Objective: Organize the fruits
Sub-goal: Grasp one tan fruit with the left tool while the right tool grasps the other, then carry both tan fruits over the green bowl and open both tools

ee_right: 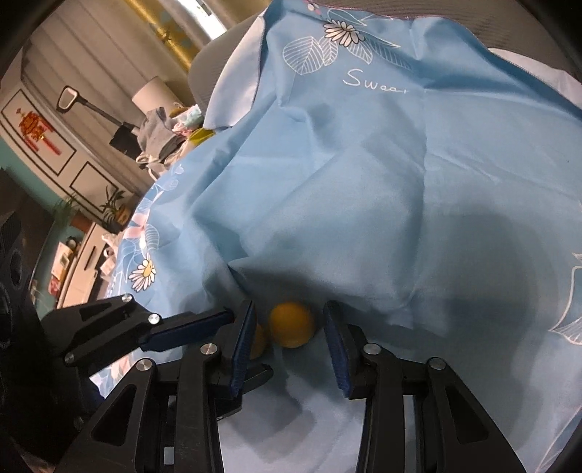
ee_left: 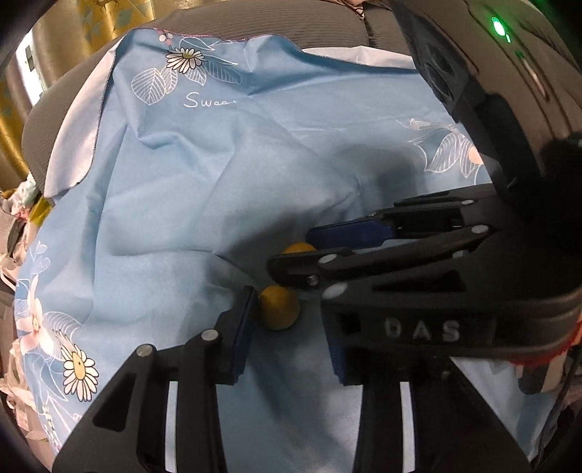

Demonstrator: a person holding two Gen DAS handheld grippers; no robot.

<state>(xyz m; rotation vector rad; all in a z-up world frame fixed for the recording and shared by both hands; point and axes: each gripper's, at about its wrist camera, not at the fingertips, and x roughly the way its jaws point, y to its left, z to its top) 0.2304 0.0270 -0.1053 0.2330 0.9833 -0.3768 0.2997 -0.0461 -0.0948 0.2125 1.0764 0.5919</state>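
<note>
Two small yellow round fruits lie in a dip of a light blue flowered cloth [ee_left: 218,182]. In the left wrist view the nearer fruit [ee_left: 279,307] sits between my left gripper's [ee_left: 291,338] open fingers, close to the left pad. The second fruit [ee_left: 300,248] is mostly hidden behind the right gripper's fingers [ee_left: 349,233], which cross from the right. In the right wrist view my right gripper [ee_right: 289,342] is open around one fruit [ee_right: 291,324]. The other fruit [ee_right: 259,342] peeks out behind the left pad, beside the left gripper's finger [ee_right: 189,327].
The cloth [ee_right: 400,182] drapes over a grey sofa [ee_left: 254,18] and rises in folds behind the fruits. Clutter, a pile of clothes [ee_right: 163,127] and a white cabinet [ee_right: 83,262] lie off to the left.
</note>
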